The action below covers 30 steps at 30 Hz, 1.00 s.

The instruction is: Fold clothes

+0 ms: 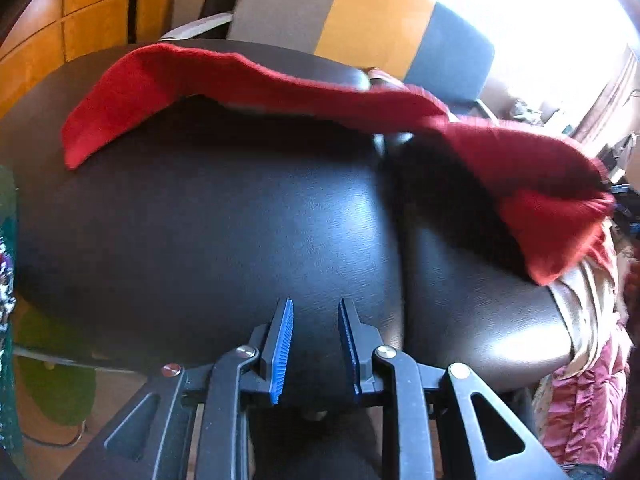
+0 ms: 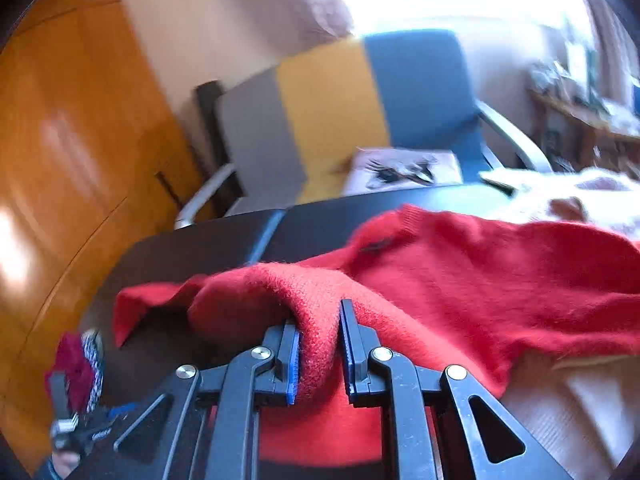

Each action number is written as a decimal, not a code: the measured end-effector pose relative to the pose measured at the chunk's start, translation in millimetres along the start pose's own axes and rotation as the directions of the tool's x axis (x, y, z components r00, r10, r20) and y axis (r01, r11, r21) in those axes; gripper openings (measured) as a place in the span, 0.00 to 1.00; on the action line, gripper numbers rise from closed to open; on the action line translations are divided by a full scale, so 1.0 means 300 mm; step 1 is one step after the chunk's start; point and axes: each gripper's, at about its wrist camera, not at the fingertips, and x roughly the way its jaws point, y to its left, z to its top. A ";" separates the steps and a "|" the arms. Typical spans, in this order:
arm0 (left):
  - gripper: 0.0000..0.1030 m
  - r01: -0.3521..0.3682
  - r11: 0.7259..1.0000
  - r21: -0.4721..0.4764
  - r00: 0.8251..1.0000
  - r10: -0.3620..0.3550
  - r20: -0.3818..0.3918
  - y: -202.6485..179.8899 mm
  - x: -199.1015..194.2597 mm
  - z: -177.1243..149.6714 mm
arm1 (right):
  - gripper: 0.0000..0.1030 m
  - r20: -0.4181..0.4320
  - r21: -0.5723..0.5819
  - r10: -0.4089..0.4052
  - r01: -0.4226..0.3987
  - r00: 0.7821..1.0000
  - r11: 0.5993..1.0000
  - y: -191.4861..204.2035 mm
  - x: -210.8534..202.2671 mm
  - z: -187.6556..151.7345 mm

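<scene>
The right gripper is clamped on a bunched fold of the red sweater, holding it raised at centre frame, while the left gripper, jaws apart and empty, hovers over the black table at lower centre.

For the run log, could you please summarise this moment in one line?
left gripper: open, empty | right gripper: shut on red sweater | sweater part-lifted over black table

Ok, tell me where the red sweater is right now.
The red sweater lies across the black table, one fold pinched in the right gripper; the left gripper hangs open short of it.
</scene>
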 end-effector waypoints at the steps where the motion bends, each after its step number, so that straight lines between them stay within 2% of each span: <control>1: 0.22 0.007 1.000 0.005 1.000 -0.007 -0.003 -0.009 0.006 0.005 | 0.17 -0.024 0.034 0.007 -0.006 1.000 0.999 -0.040 0.024 0.000; 2: 0.22 0.014 1.000 0.011 1.000 -0.014 -0.007 -0.017 0.012 0.010 | 0.17 -0.051 0.068 0.021 -0.017 0.998 0.998 -0.084 0.058 0.000; 6: 0.22 0.042 0.999 0.032 0.999 -0.041 -0.020 -0.052 0.036 0.031 | 0.22 -0.129 0.179 -0.023 0.046 0.991 0.983 -0.210 0.165 -0.074; 8: 0.22 0.056 0.998 0.043 0.998 -0.055 -0.027 -0.069 0.048 0.041 | 0.37 -0.137 0.207 -0.040 0.068 0.990 0.976 -0.236 0.189 -0.106; 11: 0.22 0.082 0.995 0.057 0.997 -0.081 -0.020 -0.111 0.066 0.091 | 0.52 -0.115 0.252 -0.021 0.050 0.993 0.966 -0.280 0.216 -0.123; 13: 0.22 0.118 0.991 0.071 0.993 -0.118 0.004 -0.156 0.076 0.143 | 0.58 -0.105 0.275 -0.006 0.035 0.994 0.961 -0.303 0.228 -0.129; 19: 0.28 0.169 0.980 0.102 0.981 -0.177 0.077 -0.277 0.158 0.311 | 0.73 -0.095 0.269 0.006 0.020 0.995 0.963 -0.344 0.258 -0.138; 24: 0.29 0.247 0.960 0.135 0.966 -0.255 0.049 -0.335 0.222 0.374 | 0.78 -0.098 0.248 0.020 0.005 0.995 0.969 -0.362 0.303 -0.137; 30: 0.30 0.285 0.947 0.148 0.957 -0.290 0.013 -0.425 0.304 0.421 | 0.85 -0.106 0.205 0.015 0.007 0.994 0.979 -0.349 0.328 -0.137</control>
